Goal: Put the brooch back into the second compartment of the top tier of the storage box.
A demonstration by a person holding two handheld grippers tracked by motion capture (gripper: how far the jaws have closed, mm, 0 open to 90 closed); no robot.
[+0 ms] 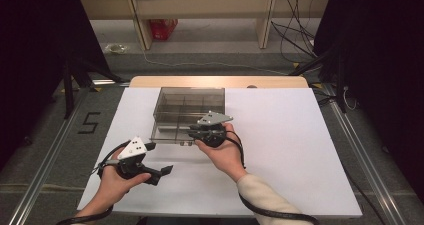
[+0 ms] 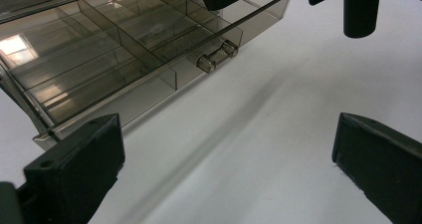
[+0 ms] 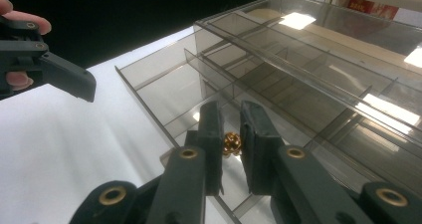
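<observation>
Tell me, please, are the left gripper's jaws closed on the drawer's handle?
No: in the left gripper view the left gripper has its jaws wide apart above the white table, well short of the handle.

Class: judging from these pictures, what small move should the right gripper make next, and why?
Probably lower slightly and open. The right gripper is shut on a small golden bead, above a compartment of the pulled-out drawer of the smoky clear box. The left gripper waits open nearby.
</observation>
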